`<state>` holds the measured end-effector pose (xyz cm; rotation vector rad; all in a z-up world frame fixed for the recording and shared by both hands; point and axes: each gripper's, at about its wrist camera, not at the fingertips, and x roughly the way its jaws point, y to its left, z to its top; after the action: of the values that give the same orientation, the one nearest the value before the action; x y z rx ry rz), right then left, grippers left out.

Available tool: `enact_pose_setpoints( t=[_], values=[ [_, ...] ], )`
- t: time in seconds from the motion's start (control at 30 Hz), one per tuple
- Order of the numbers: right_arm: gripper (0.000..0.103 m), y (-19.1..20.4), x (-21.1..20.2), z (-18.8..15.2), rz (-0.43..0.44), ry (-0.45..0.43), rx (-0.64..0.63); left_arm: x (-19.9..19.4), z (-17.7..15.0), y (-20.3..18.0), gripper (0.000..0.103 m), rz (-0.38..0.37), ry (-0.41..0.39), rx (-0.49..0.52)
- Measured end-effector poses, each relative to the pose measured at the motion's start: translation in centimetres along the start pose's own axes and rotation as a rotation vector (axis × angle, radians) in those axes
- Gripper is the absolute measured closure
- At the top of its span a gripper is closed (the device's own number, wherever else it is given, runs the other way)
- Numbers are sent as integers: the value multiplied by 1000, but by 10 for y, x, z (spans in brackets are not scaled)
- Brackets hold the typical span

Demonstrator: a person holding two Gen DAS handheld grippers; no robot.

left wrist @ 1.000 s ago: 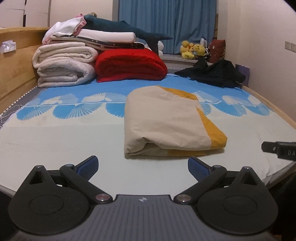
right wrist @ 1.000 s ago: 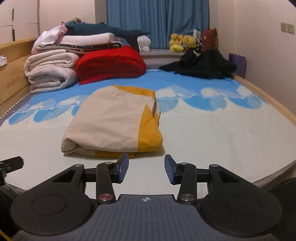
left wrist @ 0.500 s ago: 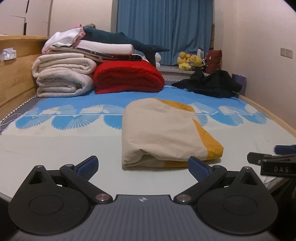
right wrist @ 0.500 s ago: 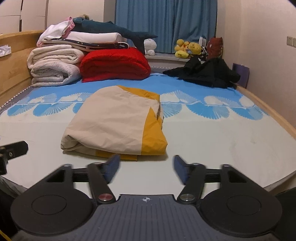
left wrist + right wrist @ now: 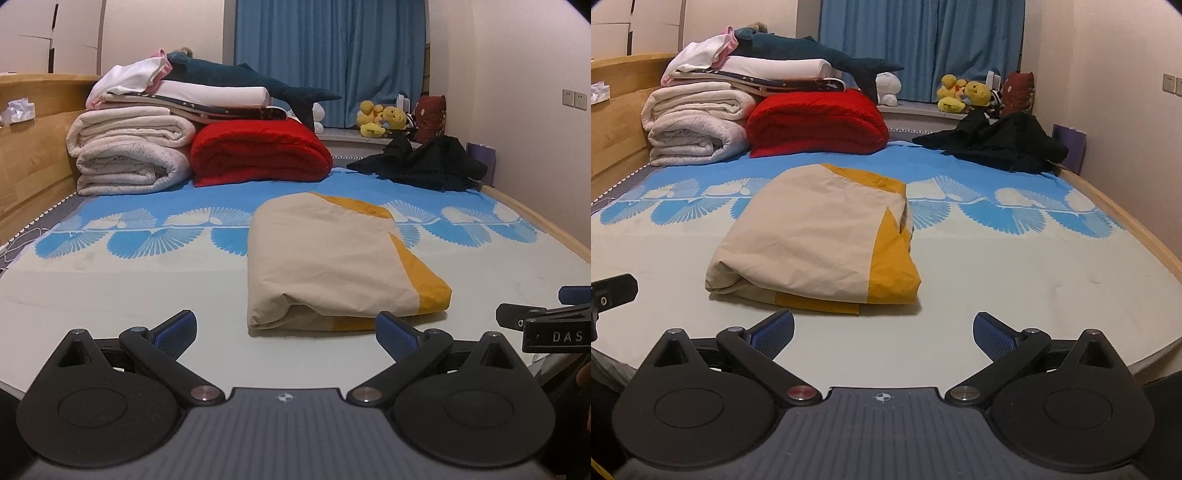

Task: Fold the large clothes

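Right claw point(image 5: 882, 330) opening, empty, folded garment point(image 5: 816, 236) just beyond.

Right gripper point(image 5: 882, 332) jaws opening wide, nothing between them, hovering just short of the folded beige-and-yellow garment point(image 5: 816, 243) lying on the bed point(image 5: 1015, 280)

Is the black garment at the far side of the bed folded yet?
No, the black garment lies in a crumpled heap near the far right corner of the bed, unlike the folded beige and yellow cloth.
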<state>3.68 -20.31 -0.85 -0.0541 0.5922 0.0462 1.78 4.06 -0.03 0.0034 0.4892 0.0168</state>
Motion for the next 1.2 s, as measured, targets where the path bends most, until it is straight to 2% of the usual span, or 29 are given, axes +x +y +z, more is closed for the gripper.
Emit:
enact_pose_setpoints(
  t=[1.2],
  values=[
    [1, 4, -3, 2, 7, -10, -9, 0, -1, -4, 0, -3, -20, 17]
  ],
)
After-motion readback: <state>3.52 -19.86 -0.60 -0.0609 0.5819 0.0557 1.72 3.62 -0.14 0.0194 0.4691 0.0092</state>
